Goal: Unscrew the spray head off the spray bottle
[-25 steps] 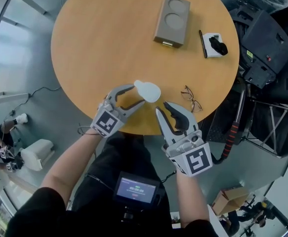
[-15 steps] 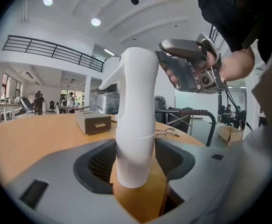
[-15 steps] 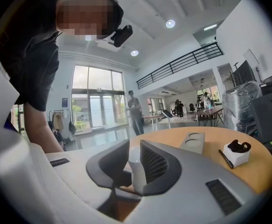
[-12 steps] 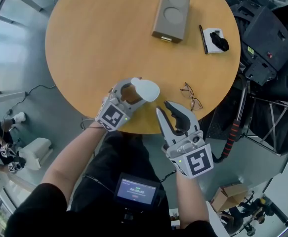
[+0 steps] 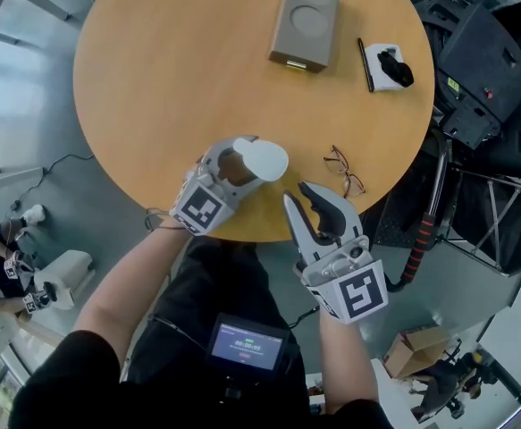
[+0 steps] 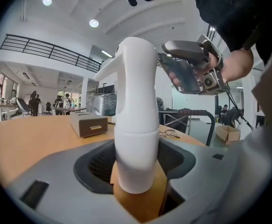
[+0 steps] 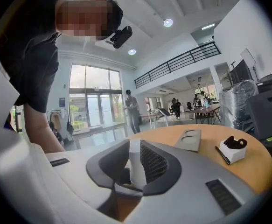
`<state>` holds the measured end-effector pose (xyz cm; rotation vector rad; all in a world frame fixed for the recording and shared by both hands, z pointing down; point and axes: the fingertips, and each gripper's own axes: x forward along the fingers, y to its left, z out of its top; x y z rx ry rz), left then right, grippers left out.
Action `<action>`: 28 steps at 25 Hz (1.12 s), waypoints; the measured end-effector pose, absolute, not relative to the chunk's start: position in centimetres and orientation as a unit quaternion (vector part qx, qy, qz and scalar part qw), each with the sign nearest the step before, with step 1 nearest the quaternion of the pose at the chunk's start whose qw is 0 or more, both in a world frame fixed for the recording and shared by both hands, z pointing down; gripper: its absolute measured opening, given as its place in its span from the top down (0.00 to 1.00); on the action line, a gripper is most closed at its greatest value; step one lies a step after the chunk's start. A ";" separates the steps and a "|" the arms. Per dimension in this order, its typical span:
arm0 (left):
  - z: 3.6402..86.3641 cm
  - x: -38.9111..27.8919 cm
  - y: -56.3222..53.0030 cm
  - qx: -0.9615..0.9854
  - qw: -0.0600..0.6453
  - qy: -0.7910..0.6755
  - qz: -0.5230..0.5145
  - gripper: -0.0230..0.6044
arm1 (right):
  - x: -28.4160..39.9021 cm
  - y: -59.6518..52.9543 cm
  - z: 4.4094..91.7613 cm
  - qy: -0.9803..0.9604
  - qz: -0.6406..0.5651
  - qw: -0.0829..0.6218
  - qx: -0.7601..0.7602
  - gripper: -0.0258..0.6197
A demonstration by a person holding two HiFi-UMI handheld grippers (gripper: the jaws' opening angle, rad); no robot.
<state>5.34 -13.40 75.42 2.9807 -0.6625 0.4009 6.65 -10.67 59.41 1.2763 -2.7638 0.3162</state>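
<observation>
**Grip not yet taken, spray head in place**

Unscrewing looks barely begun. The spray bottle stands upright at the near edge of the table, and its white spray head sits fully on the amber body. The left tongs reach around the lower body from the near left. Their jaws have just been opening and stand wide, with a gap on either side of the bottle. The right tongs hang to the near right, apart from the bottle, jaws narrow. The white shape in their gap is probably the bottle beyond. Left to do, I judge: clamp the body, grip the head, twist it off.
</observation>
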 end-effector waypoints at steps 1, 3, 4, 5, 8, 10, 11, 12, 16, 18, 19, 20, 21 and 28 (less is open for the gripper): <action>75.0 5.4 -13.3 0.968 0.031 -0.211 0.129 0.48 | 6.7 -10.7 59.2 -0.902 0.102 0.040 0.418 0.82; 73.7 5.4 -13.1 0.970 0.033 -0.204 0.124 0.48 | 6.9 -10.8 58.8 -0.902 0.101 0.038 0.418 0.82; 72.9 5.5 -13.0 0.971 0.037 -0.202 0.122 0.48 | 6.9 -10.8 58.5 -0.902 0.101 0.037 0.418 0.82; 71.9 5.4 -12.8 0.971 0.042 -0.201 0.121 0.48 | 7.0 -10.8 58.1 -0.902 0.101 0.035 0.418 0.82; 68.8 5.2 -12.6 0.971 0.048 -0.203 0.120 0.48 | 7.0 -10.6 56.2 -0.903 0.097 0.028 0.417 0.82; 66.3 5.1 -12.4 0.970 0.049 -0.208 0.117 0.48 | 6.9 -10.4 54.6 -0.905 0.095 0.025 0.414 0.82; 64.9 5.0 -12.3 0.970 0.051 -0.210 0.114 0.48 | 6.7 -10.2 53.7 -0.907 0.094 0.024 0.410 0.81; 63.6 5.0 -12.1 0.970 0.054 -0.211 0.110 0.48 | 6.5 -10.0 52.9 -0.909 0.094 0.023 0.406 0.81; 59.1 4.9 -11.3 0.971 0.063 -0.206 0.105 0.48 | 6.1 -9.3 49.2 -0.915 0.088 0.018 0.393 0.80; 57.0 4.7 -11.0 0.971 0.067 -0.203 0.107 0.48 | 6.1 -9.0 47.1 -0.917 0.082 0.016 0.391 0.80; 56.1 4.4 -10.9 0.971 0.069 -0.203 0.109 0.48 | 6.0 -8.9 46.2 -0.918 0.080 0.015 0.389 0.80; 55.3 4.1 -10.8 0.970 0.070 -0.202 0.113 0.48 | 5.8 -8.7 45.3 -0.919 0.079 0.016 0.387 0.80; 54.4 3.9 -10.7 0.970 0.069 -0.202 0.117 0.48 | 5.7 -8.6 44.5 -0.920 0.078 0.015 0.385 0.80; 49.5 3.8 -9.8 0.966 0.062 -0.210 0.138 0.48 | 4.5 -7.6 40.1 -0.927 0.081 0.008 0.366 0.78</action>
